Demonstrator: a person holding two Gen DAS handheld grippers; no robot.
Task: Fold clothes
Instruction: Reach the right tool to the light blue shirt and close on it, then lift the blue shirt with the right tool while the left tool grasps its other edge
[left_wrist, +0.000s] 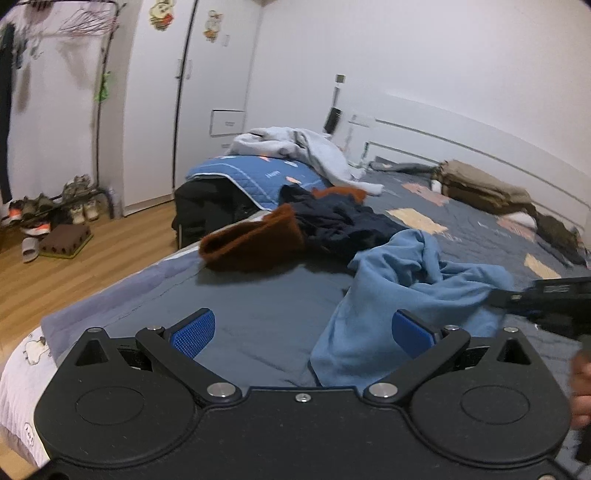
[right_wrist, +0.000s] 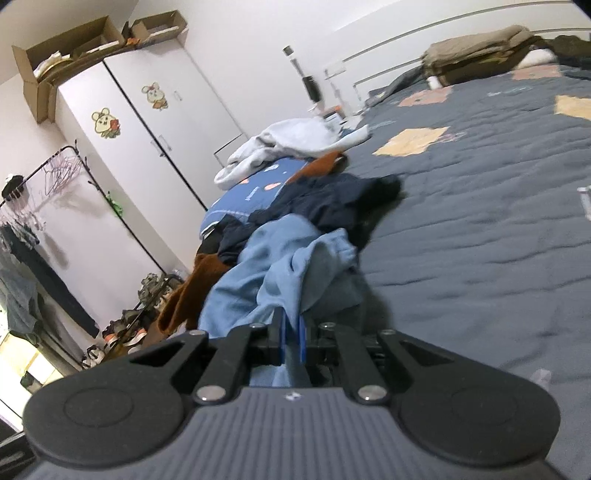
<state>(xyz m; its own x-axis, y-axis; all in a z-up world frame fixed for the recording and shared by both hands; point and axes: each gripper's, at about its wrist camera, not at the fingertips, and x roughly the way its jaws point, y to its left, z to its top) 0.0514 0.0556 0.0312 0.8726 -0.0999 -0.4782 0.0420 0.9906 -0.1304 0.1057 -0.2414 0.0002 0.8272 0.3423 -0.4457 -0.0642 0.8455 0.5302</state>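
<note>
A crumpled light blue garment (left_wrist: 402, 295) lies on the grey bedspread (left_wrist: 258, 314). My left gripper (left_wrist: 303, 332) is open and empty, low over the bed, with the garment's near edge between its blue pads. My right gripper (right_wrist: 291, 336) is shut on a fold of the light blue garment (right_wrist: 288, 266); it also shows in the left wrist view (left_wrist: 502, 295) at the garment's right edge. Behind lie a dark navy garment (left_wrist: 340, 221) and a rust brown garment (left_wrist: 255, 240).
A pale grey garment (left_wrist: 295, 144) lies on a blue quilt (left_wrist: 255, 173) at the bed's far left. Folded tan clothes (left_wrist: 476, 184) sit by the headboard. A wardrobe (left_wrist: 159, 110), clothes rack (left_wrist: 55, 74) and shoes (left_wrist: 55, 210) stand to the left on the wooden floor.
</note>
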